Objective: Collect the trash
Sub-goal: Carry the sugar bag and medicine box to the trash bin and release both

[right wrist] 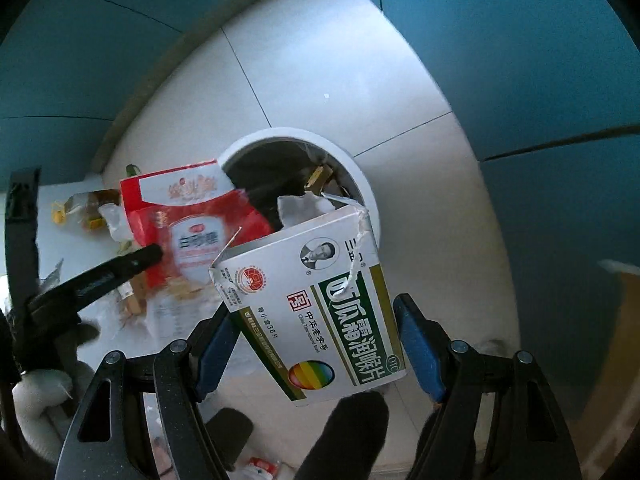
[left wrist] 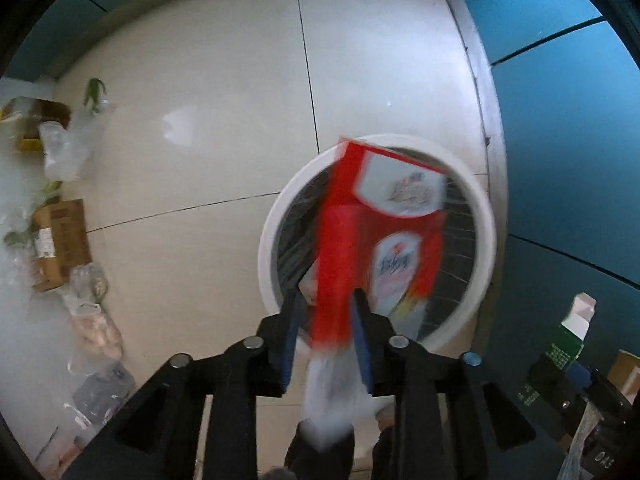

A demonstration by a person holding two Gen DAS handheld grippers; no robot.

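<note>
The left gripper (left wrist: 326,320) pinches a red and white printed plastic food bag (left wrist: 376,240) between its blue-padded fingers (left wrist: 289,328), holding it over the mouth of the round white waste bin with a black liner (left wrist: 486,240); the bag is blurred, so whether it is already slipping free I cannot tell. The right gripper (right wrist: 320,344) carries a torn white and green cardboard medicine box (right wrist: 320,304) between its fingers, which look set to the box's width, though the contact at each pad is not plainly visible; it hangs near the bin's rim, on the near side. Inside the bin some brown and white scraps already lie, so part of the collecting appears done. Much seems left: along the white tiled floor (left wrist: 220,120) lie a brown cardboard box (left wrist: 60,240), crumpled clear plastic wrappers (left wrist: 64,148), a green leafy scrap (left wrist: 94,90) and a clear bag of pinkish contents (left wrist: 98,328). By my judgement the task is somewhere in its middle, with two pieces about to go in.
</note>
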